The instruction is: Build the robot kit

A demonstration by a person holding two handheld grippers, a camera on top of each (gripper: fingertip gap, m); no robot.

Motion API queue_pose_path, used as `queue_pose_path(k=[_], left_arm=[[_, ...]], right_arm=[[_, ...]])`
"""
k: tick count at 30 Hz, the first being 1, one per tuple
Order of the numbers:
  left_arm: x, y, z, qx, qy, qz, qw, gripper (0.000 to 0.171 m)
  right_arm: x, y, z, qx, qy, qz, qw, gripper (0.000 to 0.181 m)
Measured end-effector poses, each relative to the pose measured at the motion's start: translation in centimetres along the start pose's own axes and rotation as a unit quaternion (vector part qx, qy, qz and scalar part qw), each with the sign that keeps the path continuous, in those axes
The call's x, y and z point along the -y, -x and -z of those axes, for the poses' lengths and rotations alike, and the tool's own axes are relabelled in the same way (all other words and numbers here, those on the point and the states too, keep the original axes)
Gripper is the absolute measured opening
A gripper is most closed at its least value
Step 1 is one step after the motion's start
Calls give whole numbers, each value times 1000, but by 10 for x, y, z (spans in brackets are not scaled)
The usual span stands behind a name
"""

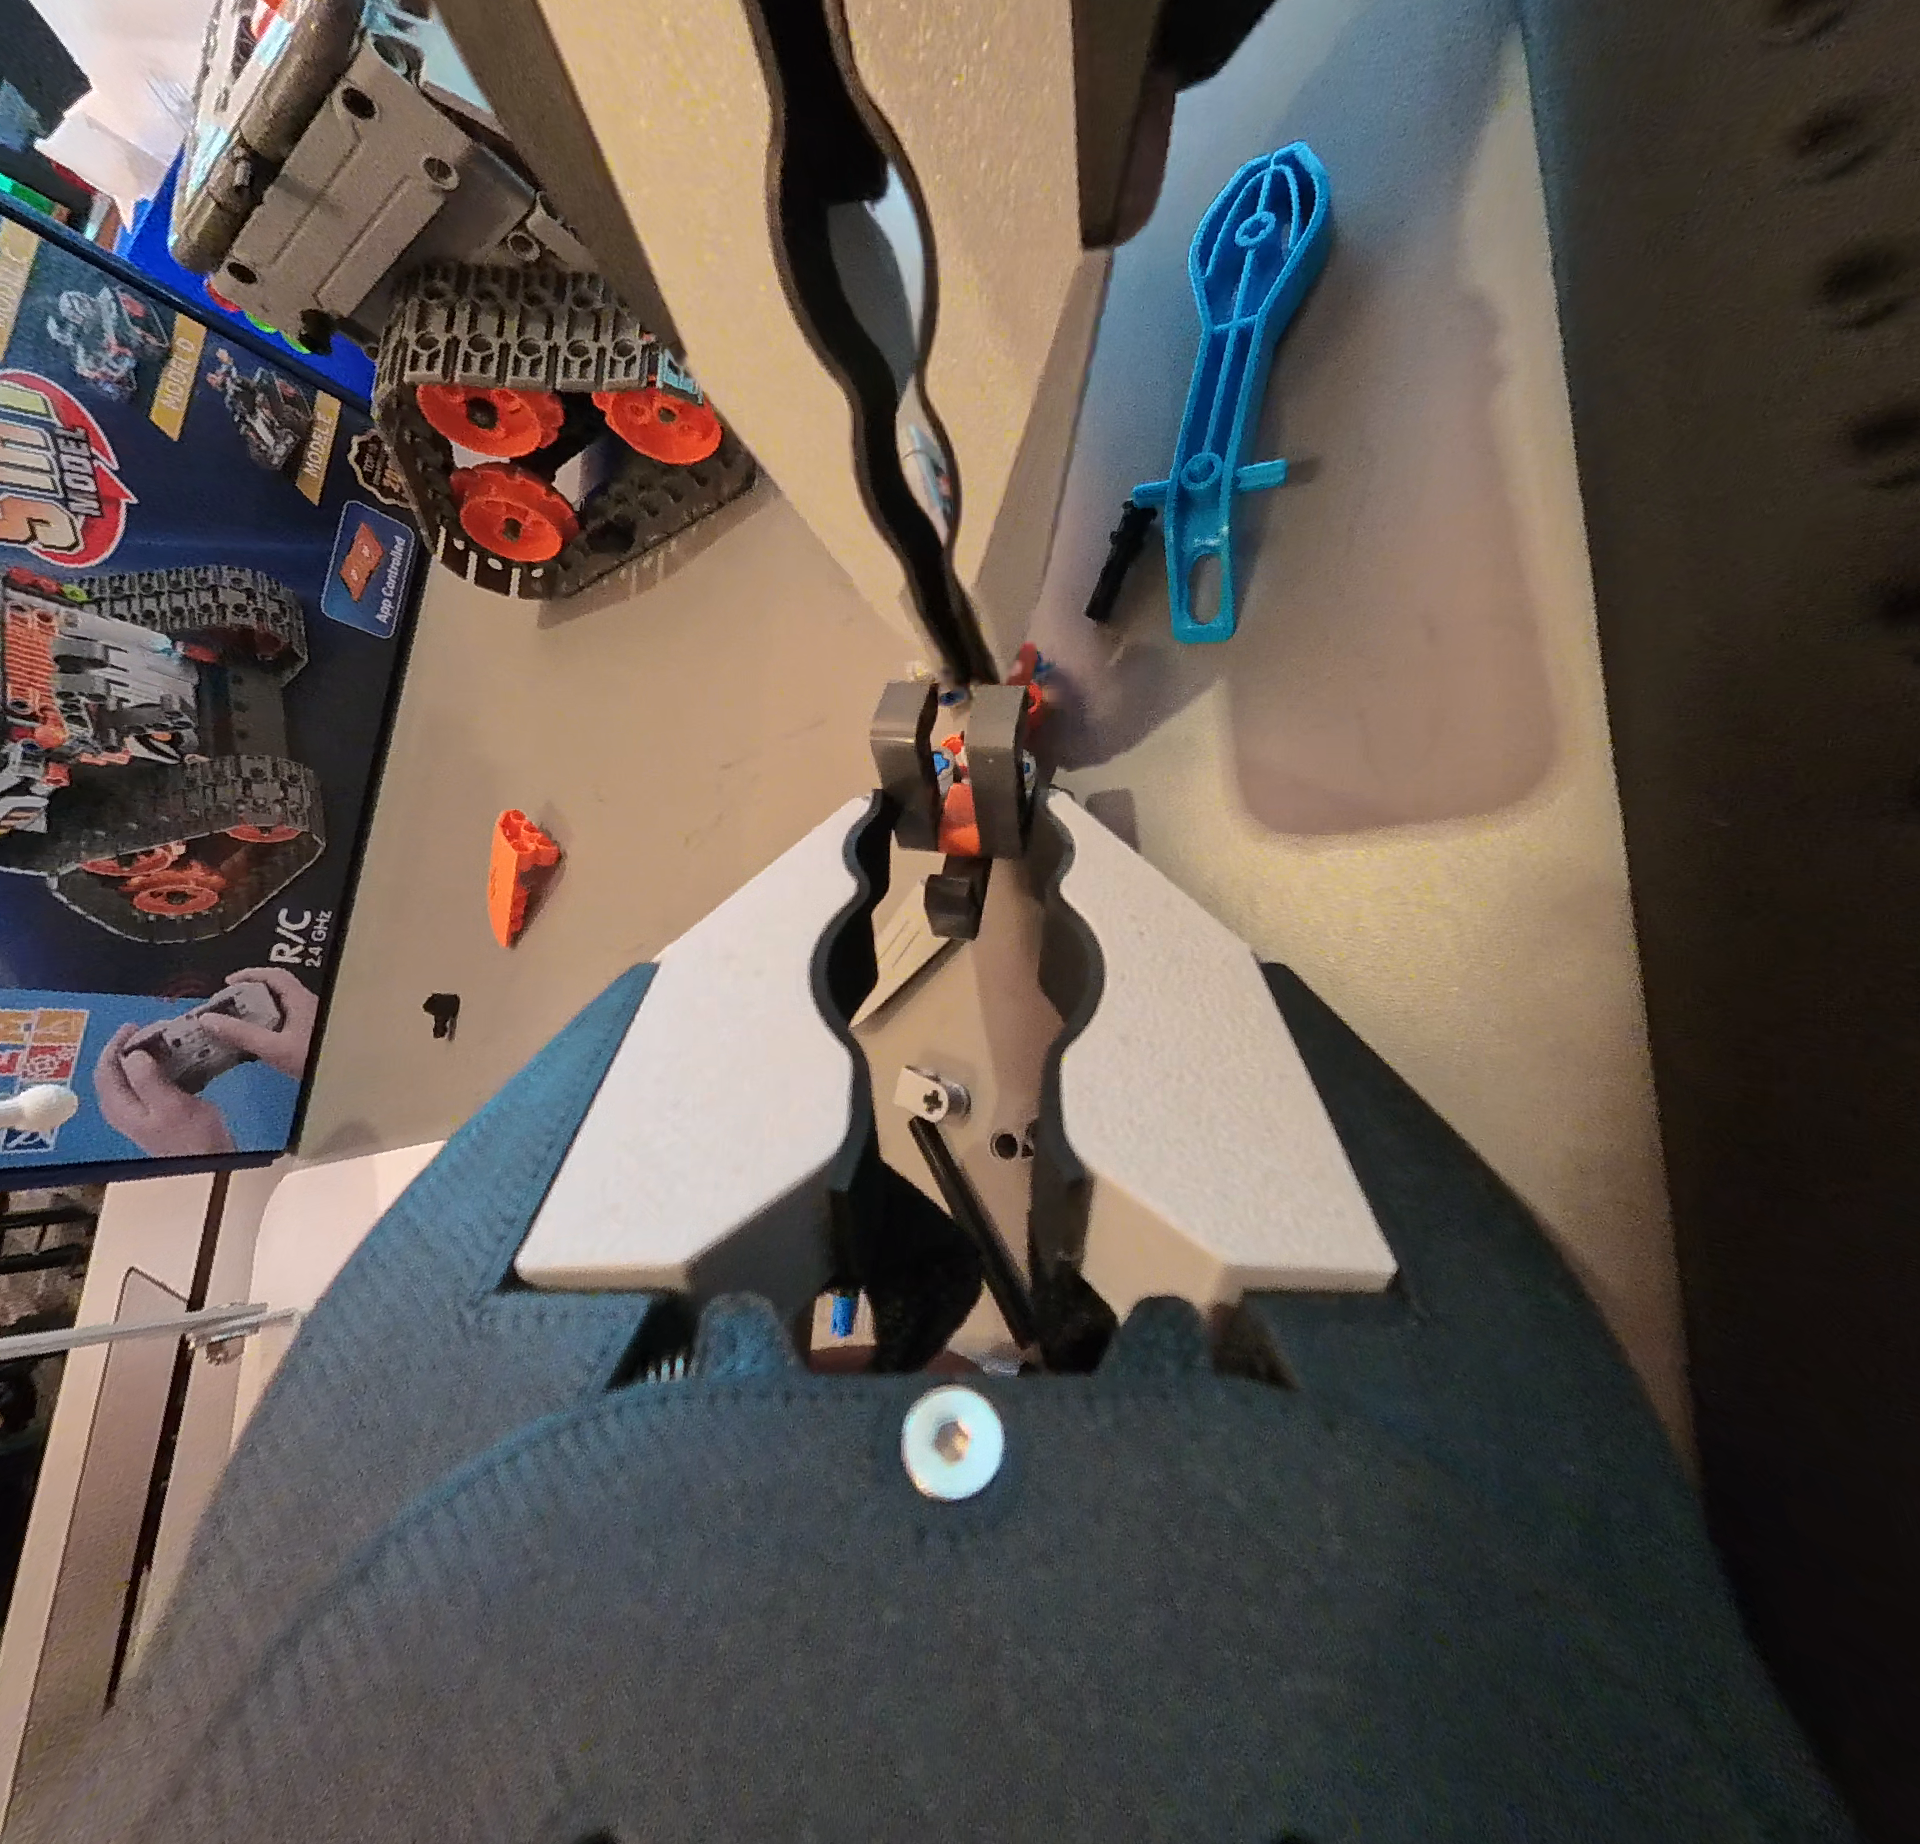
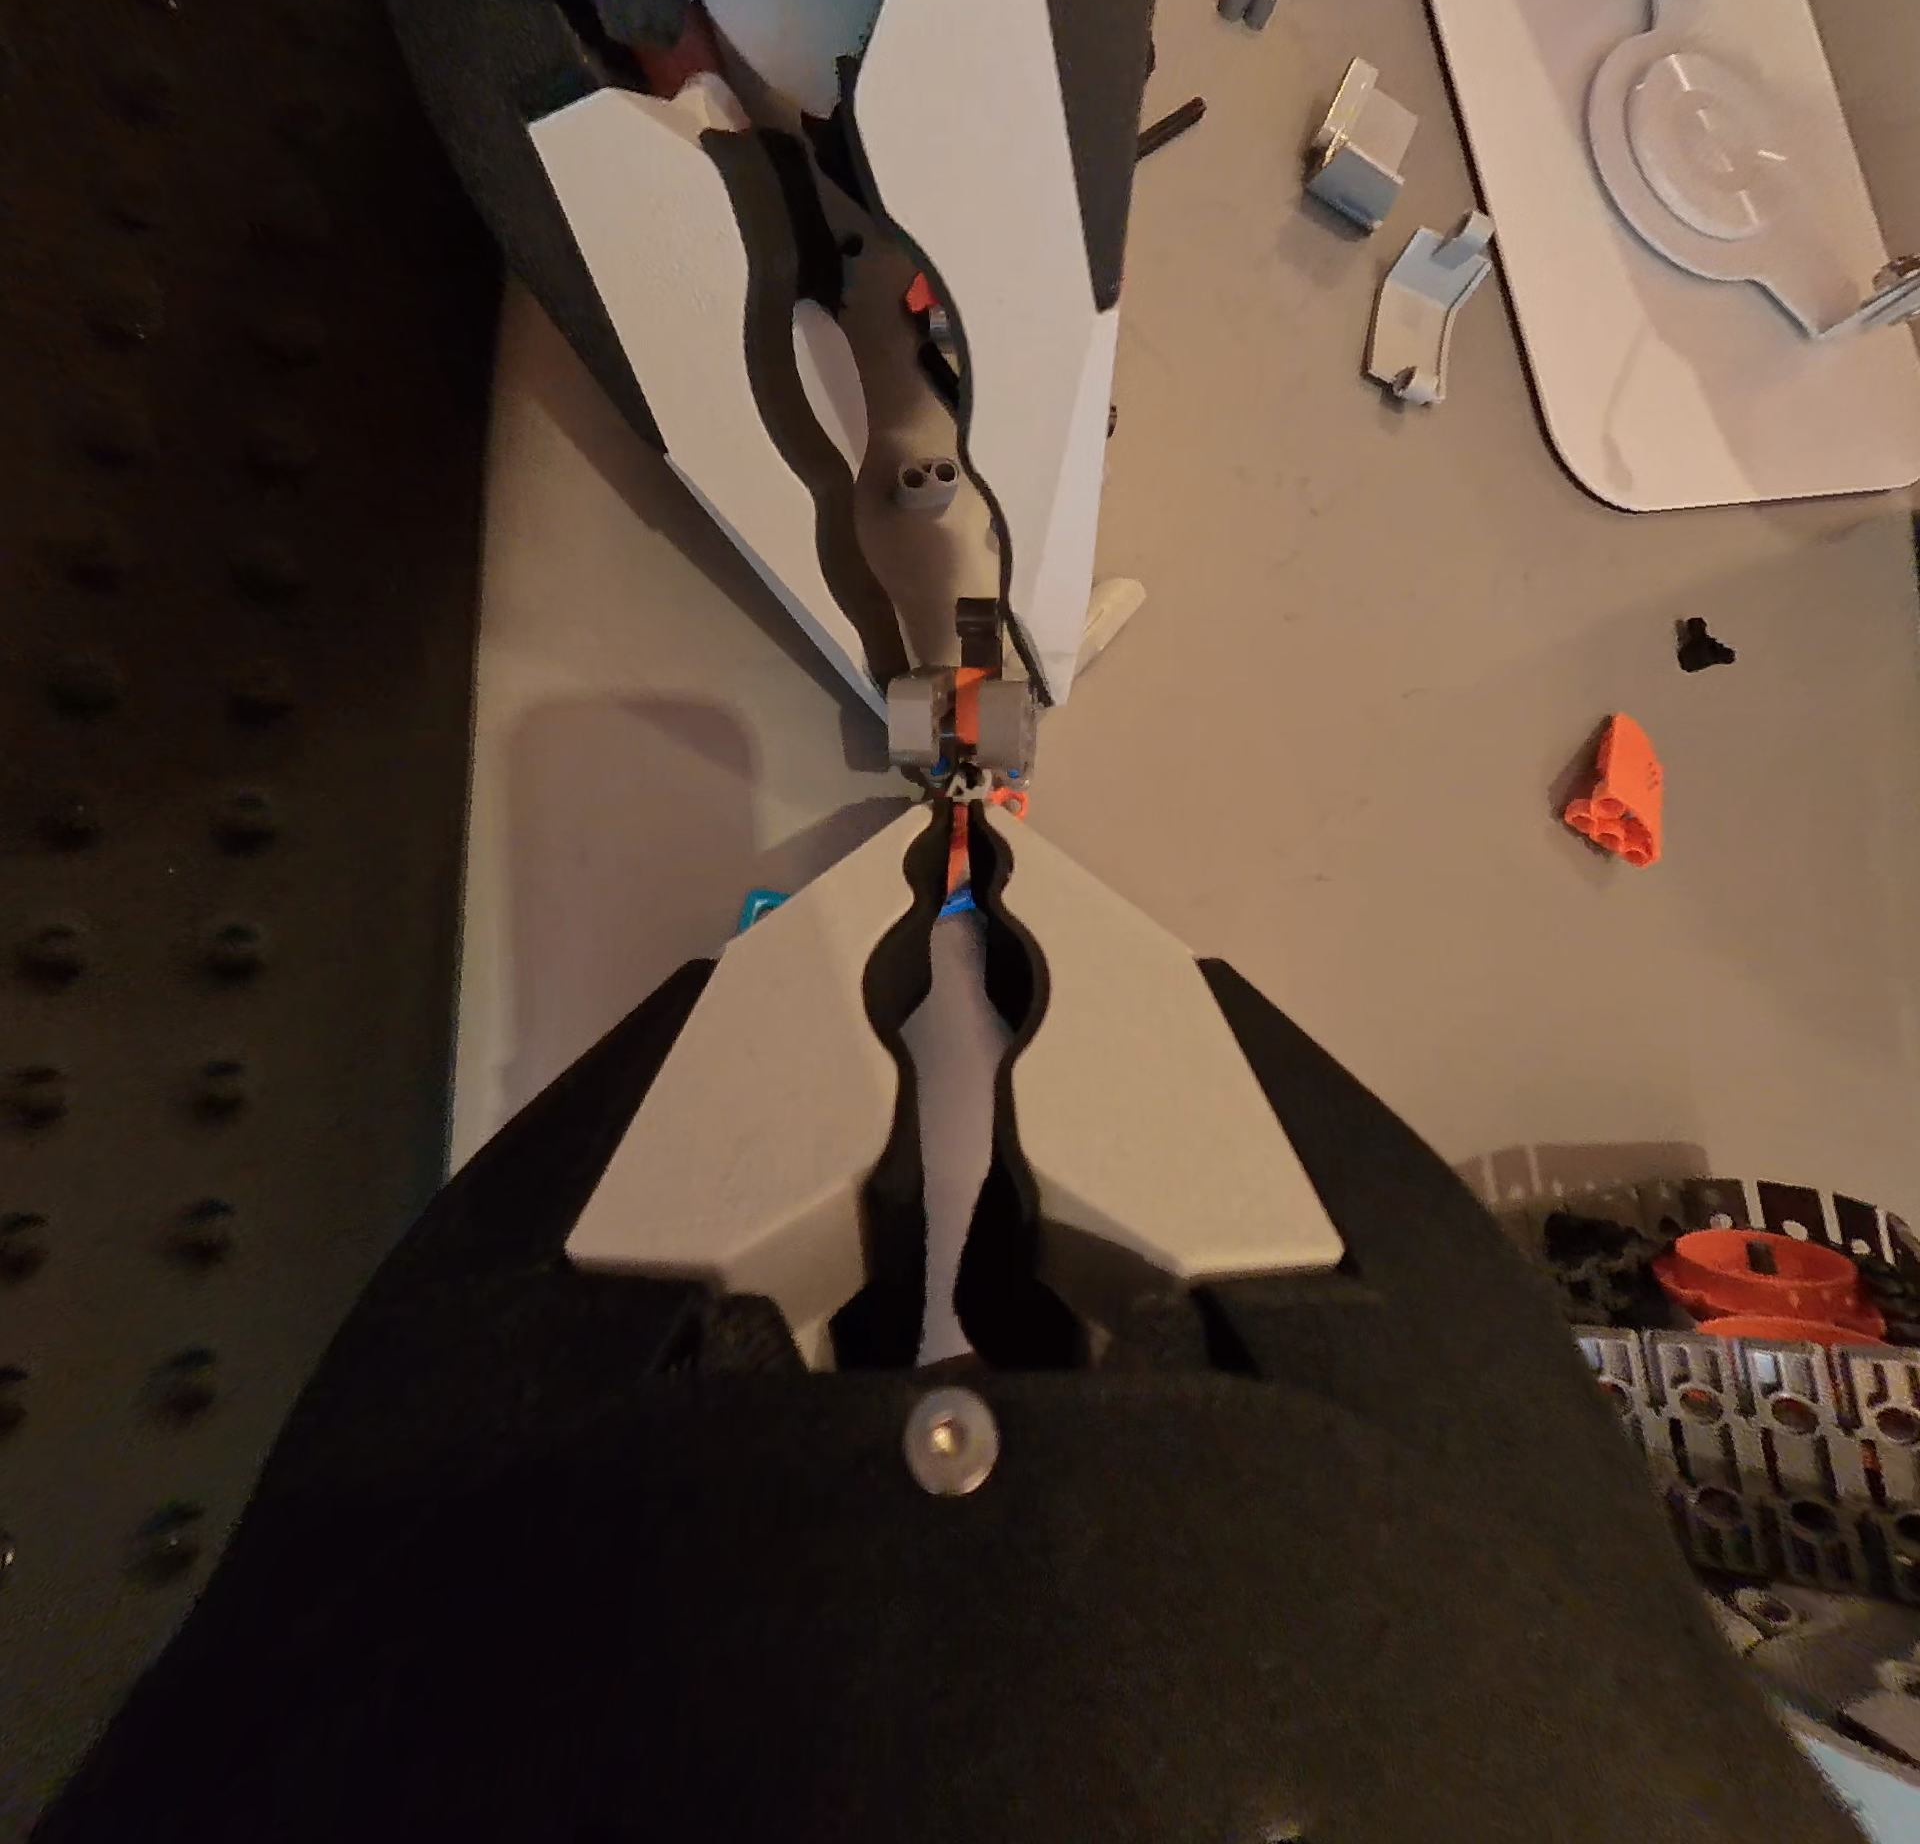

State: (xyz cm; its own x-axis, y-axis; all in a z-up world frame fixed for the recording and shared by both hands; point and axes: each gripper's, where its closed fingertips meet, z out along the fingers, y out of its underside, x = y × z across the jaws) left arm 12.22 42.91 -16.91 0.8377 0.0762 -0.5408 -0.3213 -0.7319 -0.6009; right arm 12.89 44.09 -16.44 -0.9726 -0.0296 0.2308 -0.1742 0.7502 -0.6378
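Left wrist view: the left gripper (image 1: pixel 954 818) is clenched on a small brick assembly (image 1: pixel 951 771) of two grey blocks with orange and blue bits between them, held just above the pale table (image 1: pixel 665 714). The right gripper (image 1: pixel 961 667) comes in from the top of the frame, its tips meeting the far side of the same assembly. To the right on the table lies a blue brick-separator tool (image 1: pixel 1231 371), with a black pin (image 1: pixel 1117 558) just beside its lower end. To the left lie a loose orange brick (image 1: pixel 520 869) and a tiny black piece (image 1: pixel 442 1013). Farther left stands a tracked toy vehicle (image 1: pixel 499 392) with grey treads and orange wheels, and beside it a printed toy box (image 1: pixel 156 672).

Right wrist view: the right gripper (image 2: pixel 964 833) is pinched closed on an orange and blue part at the near end of the brick assembly (image 2: pixel 961 724). The left gripper (image 2: pixel 966 693) reaches in from above and clamps the grey blocks from the opposite side. The orange brick (image 2: pixel 1616 792) and the small black piece (image 2: pixel 1699 643) lie on the table (image 2: pixel 1299 755) to the right, well apart from the grippers. Light grey curved parts (image 2: pixel 1423 308) lie near a white tray (image 2: pixel 1558 267) at the upper right. The vehicle's tread (image 2: pixel 1745 1379) shows at the lower right.
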Motion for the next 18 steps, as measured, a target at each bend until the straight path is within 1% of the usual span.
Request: queue_pose_path(k=[4,7,10,11,18], left_arm=[[0,0,0,-1,1,3,1000,24],[-1,1,1,-5,3,9,1000,24],[-2,1,3,-21,4,25,999,24],[-2,1,3,-24,3,28,999,24],[-5,0,4,-47,8,61,997,24]], right_arm=[[-2,1,-3,0,3,1,1000,0],[-4,-4,5,-9,-1,-11,1000,0],[-13,1,13,7,13,-31,999,8],[-13,2,15,7,9,-32,999,8],[-20,20,-4,44,34,-23,998,10]])
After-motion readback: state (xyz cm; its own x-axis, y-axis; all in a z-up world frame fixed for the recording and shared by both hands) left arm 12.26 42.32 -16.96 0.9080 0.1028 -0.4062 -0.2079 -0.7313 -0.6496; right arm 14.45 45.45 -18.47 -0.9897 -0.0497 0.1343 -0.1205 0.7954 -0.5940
